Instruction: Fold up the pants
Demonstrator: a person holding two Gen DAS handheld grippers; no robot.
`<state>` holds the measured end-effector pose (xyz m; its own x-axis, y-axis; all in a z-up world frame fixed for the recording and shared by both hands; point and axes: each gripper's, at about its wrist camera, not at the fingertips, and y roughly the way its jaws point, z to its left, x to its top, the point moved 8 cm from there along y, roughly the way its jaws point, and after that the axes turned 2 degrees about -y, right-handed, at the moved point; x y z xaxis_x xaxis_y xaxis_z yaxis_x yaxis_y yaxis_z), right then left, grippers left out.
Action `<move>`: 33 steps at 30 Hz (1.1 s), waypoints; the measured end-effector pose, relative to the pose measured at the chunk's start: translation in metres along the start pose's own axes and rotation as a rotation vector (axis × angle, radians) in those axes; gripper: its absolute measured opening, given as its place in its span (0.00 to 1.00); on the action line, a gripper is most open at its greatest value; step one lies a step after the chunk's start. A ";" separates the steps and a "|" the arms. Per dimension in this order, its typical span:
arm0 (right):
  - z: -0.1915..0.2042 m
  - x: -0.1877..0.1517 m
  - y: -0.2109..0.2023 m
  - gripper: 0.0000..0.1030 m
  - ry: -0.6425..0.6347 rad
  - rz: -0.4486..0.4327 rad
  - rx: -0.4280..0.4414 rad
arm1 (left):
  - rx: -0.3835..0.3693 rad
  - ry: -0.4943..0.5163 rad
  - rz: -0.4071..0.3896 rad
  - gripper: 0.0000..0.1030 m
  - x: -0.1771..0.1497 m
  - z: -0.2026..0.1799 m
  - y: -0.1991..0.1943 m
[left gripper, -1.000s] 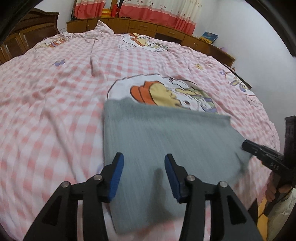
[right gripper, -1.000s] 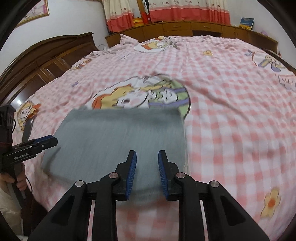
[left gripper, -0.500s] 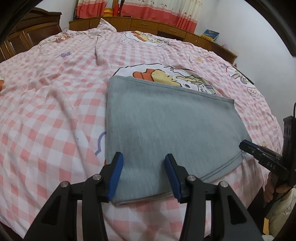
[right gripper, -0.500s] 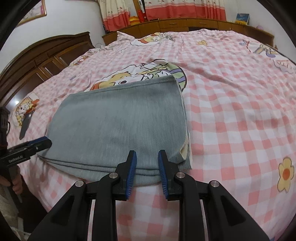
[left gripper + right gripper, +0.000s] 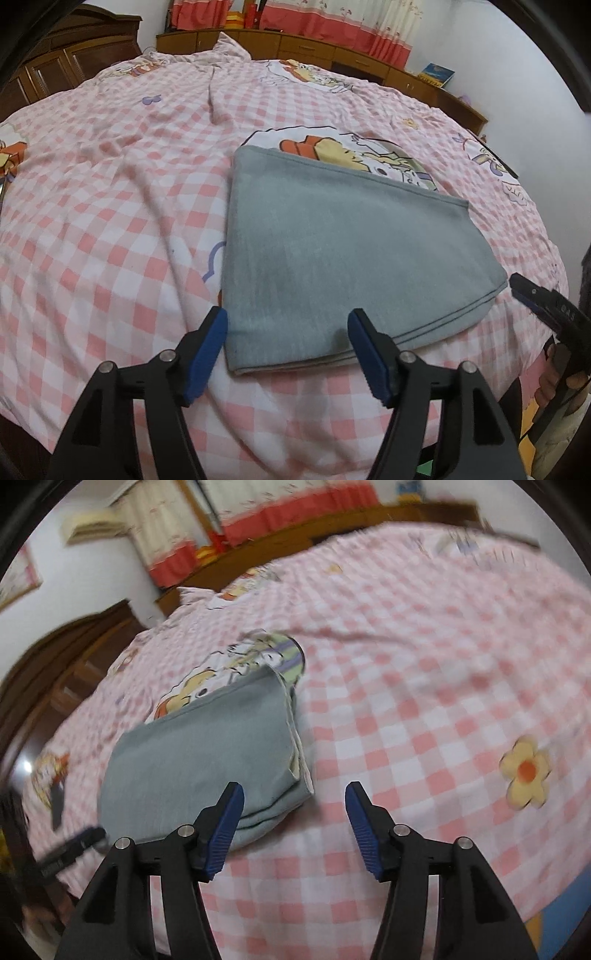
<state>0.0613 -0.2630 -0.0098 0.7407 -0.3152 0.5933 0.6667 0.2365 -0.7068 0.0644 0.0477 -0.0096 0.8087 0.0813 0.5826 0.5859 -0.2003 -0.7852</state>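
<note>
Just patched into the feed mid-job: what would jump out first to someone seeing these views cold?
The folded grey pants lie flat as a neat block on the pink checked bedspread, partly covering a cartoon print. Both the left gripper and the right gripper hover at its near edge, jaws opening, clamping nothing.

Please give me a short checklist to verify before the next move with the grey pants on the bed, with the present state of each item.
1. Grey pants lie folded in a flat stack on the bed: ok.
2. Left tongs free of cloth, jaws opening, near edge of the pants between them but not pinched: ok.
3. Right tongs free of cloth, jaws opening, only checked sheet between them: ok.
4. Layers even at the right end, where a pale edge sticks out: not ok.
5. Nothing else lying on the pants: ok.
6. Underside layers smooth: cannot tell.
</note>
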 end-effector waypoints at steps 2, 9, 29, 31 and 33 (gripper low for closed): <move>-0.002 -0.004 0.015 0.56 0.081 0.044 0.049 | 0.005 -0.017 0.012 0.69 -0.003 0.004 0.002; 0.011 -0.005 0.041 0.49 0.136 0.060 0.104 | -0.005 -0.056 0.023 0.69 -0.008 0.014 0.001; 0.152 0.041 -0.006 0.20 -0.426 -0.164 0.031 | -0.006 -0.084 -0.042 0.69 0.002 0.032 -0.029; 0.177 0.040 -0.001 0.19 -0.483 -0.159 0.054 | 0.002 -0.090 -0.055 0.69 0.003 0.040 -0.035; 0.196 0.034 0.002 0.19 -0.528 -0.149 0.077 | 0.013 -0.100 -0.069 0.69 0.003 0.049 -0.040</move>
<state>0.1042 -0.0932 0.0843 0.5655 0.1486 0.8113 0.7568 0.2974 -0.5820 0.0454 0.1041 0.0132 0.7673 0.1917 0.6119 0.6403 -0.1787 -0.7470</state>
